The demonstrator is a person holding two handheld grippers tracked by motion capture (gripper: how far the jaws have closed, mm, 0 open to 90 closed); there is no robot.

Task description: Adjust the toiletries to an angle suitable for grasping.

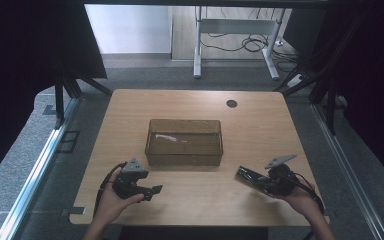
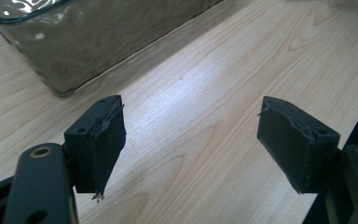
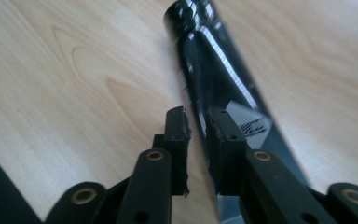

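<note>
Lab (curtained rig (image 1: 25, 60), cables (image 1: 252, 44)).

Looking forward and down from above the near edge of the counter (image 1: 260, 115), far enough to take in the whole top and the floor beyond. Riding low behind the left tongs (image 2: 191, 140), close over the wood, facing the near wall of the clear tub (image 2: 98, 42) also seen from above (image 1: 184, 142). Riding behind the right tongs (image 3: 198, 135), nearly skimming the counter.
</note>
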